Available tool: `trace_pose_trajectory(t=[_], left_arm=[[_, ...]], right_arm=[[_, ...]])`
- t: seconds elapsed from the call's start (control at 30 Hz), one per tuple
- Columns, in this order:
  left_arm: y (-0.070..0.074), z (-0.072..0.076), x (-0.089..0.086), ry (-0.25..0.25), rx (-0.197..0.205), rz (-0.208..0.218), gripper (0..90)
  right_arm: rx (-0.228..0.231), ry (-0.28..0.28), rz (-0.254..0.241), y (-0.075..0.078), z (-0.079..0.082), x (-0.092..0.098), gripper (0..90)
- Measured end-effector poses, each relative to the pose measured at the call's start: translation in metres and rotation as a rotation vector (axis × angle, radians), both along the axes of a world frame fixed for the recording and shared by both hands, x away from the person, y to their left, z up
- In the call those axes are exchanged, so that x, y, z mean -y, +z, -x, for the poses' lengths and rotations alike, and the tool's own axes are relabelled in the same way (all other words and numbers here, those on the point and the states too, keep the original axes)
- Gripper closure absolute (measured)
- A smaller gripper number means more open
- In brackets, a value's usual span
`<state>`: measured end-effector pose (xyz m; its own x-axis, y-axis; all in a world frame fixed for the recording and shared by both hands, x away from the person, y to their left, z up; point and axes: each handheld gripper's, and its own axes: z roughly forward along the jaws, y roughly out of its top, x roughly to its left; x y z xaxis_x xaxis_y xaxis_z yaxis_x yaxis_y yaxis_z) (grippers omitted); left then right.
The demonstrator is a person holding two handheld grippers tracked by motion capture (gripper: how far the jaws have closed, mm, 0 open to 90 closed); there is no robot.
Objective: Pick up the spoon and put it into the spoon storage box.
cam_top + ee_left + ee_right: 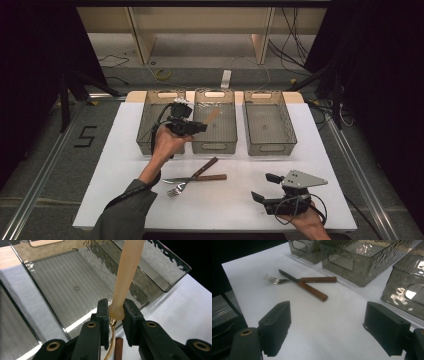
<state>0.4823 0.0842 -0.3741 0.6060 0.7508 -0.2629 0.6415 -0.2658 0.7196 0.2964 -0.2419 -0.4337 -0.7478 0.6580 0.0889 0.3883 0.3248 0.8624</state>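
- White table [100, 165] under us, three grey bins [265, 125] at its far edge.
- Our left gripper [115, 308] clamps a pale-handled utensil [126, 272] above the middle bin [222, 132].
- Our right gripper [327, 327] gapes empty, near right.

Grey floor [50, 150] with cables, black curtains [30, 60], a wooden shelf [200, 30] behind.

A white table [110, 165] carries three clear bins [267, 145] in a row, plus a crossed fork [179, 187] and knife [200, 178].
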Motion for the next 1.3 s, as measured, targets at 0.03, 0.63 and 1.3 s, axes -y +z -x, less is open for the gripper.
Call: trace_pose_trajectory(t=[0.03, 0.63, 1.3], left_arm=[[-0.001, -0.002, 0.002, 0.002, -0.001, -0.003, 75.8], [-0.008, -0.029, 0.015, 0.068, -0.028, 0.022, 75.7], [-0.011, -0.037, 0.020, 0.119, -0.019, 0.041, 45.0]], right_arm=[[0.000, 0.000, 0.000, 0.000, 0.000, 0.000, 22.3], [0.004, 0.004, -0.001, 0.000, 0.000, -0.001, 22.3], [0.001, 0.008, 0.000, 0.000, 0.000, -0.001, 22.3]])
